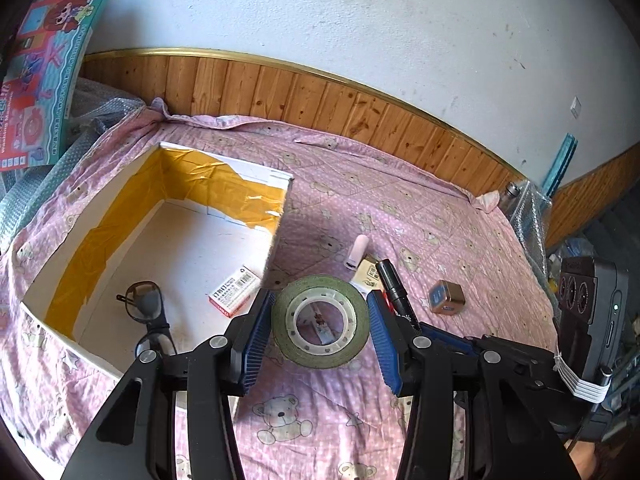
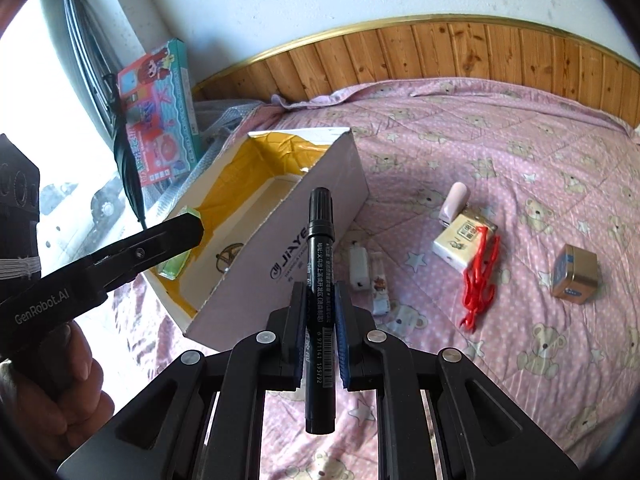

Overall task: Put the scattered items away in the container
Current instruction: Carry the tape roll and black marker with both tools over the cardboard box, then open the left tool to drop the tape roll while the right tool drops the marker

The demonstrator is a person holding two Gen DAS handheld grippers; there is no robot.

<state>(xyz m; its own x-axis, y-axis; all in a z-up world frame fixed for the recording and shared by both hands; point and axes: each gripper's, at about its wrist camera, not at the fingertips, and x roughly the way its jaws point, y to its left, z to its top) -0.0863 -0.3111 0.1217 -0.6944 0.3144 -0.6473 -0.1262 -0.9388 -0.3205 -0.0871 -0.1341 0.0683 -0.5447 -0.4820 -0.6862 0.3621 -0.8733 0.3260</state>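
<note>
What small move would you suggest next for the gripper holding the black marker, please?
Probably carry the right gripper forward and left until it is over the open box, then release. It is shut on the black marker, which hangs short of the box's near wall.

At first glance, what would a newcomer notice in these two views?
The right gripper is clamped on a black marker, held above the pink bedsheet beside the open cardboard box. The left gripper brackets a roll of green tape. Glasses already lie inside the box.
</note>
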